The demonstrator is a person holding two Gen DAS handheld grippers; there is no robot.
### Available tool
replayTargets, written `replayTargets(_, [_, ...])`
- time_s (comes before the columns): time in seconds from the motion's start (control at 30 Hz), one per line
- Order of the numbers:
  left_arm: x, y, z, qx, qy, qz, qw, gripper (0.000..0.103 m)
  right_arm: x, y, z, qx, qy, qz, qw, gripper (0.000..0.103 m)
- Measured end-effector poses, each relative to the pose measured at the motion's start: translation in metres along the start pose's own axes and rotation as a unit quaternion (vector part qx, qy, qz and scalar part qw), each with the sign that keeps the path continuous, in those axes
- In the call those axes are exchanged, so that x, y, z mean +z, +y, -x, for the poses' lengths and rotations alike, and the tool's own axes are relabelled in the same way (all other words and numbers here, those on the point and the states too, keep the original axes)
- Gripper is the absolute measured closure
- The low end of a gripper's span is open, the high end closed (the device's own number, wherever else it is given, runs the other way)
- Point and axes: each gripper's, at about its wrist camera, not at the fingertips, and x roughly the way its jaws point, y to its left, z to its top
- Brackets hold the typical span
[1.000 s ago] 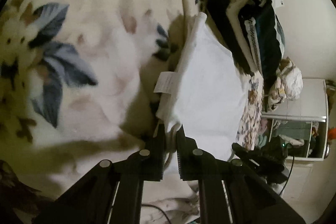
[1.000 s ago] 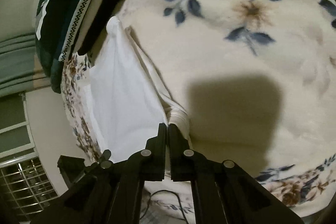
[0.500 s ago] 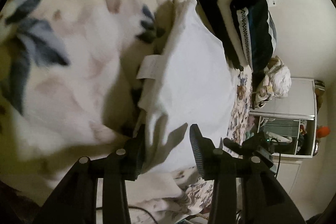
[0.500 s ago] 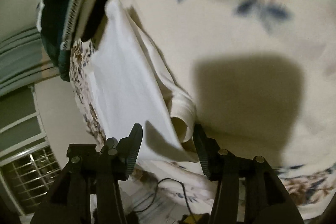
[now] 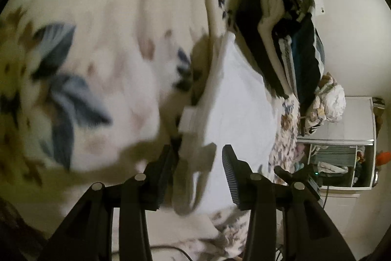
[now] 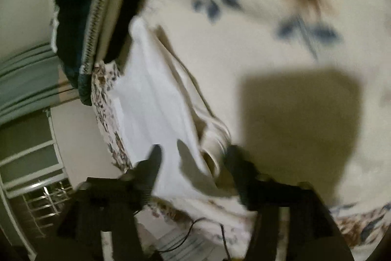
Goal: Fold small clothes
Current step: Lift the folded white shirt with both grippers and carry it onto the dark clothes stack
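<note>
Both claws, left gripper and right gripper, are opening, releasing the folded white cotton garment, whose loose edge risks snagging and unfolding.

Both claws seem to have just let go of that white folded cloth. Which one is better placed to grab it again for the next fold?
Probably the left claw: the white folded garment has its bunched corner between the fingers, close to one pad. The right claw, jaws just opened wider, straddles the rolled hem edge, but its view is blurred.
</note>
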Motion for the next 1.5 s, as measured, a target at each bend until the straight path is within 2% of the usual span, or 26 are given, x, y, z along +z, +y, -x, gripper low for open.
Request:
replayTargets(0.2, [0.031,0.002,-0.053,-0.024,0.042,-0.008,0.9988,0.064,0.029,0.002,-0.039,0.014,0.050,0.026,0.998,0.040])
replayTargets(0.37, [0.035,-0.004,-0.061,-0.030,0.041,-0.024,0.9984,0.064,0.039,0.017,-0.067,0.034,0.076,0.044,0.996,0.040])
replayTargets(0.4, [0.034,-0.005,-0.058,-0.034,0.033,-0.027,0.9985,0.066,0.040,0.018,-0.070,0.037,0.077,0.043,0.995,0.044])
replayTargets(0.43, [0.033,-0.007,-0.056,-0.031,0.028,-0.030,0.9987,0.066,0.039,0.019,-0.073,0.039,0.077,0.042,0.995,0.059])
replayTargets(0.47, [0.031,-0.009,-0.054,-0.031,0.023,-0.032,0.9987,0.074,0.038,0.021,-0.076,0.040,0.078,0.041,0.995,0.069])
replayTargets(0.5, [0.029,-0.012,-0.050,-0.032,0.020,-0.036,0.9987,0.088,0.036,0.023,-0.077,0.042,0.075,0.040,0.995,0.077])
replayTargets(0.53, [0.027,-0.015,-0.047,-0.028,0.015,-0.041,0.9986,0.090,0.035,0.020,-0.077,0.041,0.072,0.041,0.996,0.081])
replayTargets(0.63, [0.022,-0.024,-0.039,-0.018,0.002,-0.052,0.9985,0.094,0.033,0.028,-0.074,0.039,0.062,0.043,0.996,0.085])
replayTargets(0.77, [0.022,-0.037,-0.026,-0.017,-0.011,-0.057,0.9982,0.095,0.025,0.035,-0.050,0.033,0.046,0.057,0.997,0.086])
replayTargets(0.9, [0.021,-0.064,0.001,-0.012,-0.023,-0.081,0.9964,0.095,0.018,0.059,-0.016,0.040,0.034,0.078,0.996,0.087])
replayTargets(1.0, [0.024,-0.093,0.025,-0.007,-0.030,-0.099,0.9946,0.095,0.012,0.085,0.015,0.043,0.022,0.096,0.994,0.087])
replayTargets(1.13, [0.034,-0.151,0.051,0.018,-0.044,-0.138,0.9893,0.095,0.011,0.128,0.063,0.056,0.002,0.119,0.991,0.087])
replayTargets(1.33, [0.081,-0.231,0.059,0.023,-0.077,-0.170,0.9821,0.095,0.057,0.193,0.116,0.072,-0.031,0.143,0.986,0.087])
replayTargets(1.5, [0.141,-0.280,0.040,0.028,-0.111,-0.182,0.9766,0.095,0.135,0.244,0.132,0.065,-0.056,0.165,0.983,0.087])
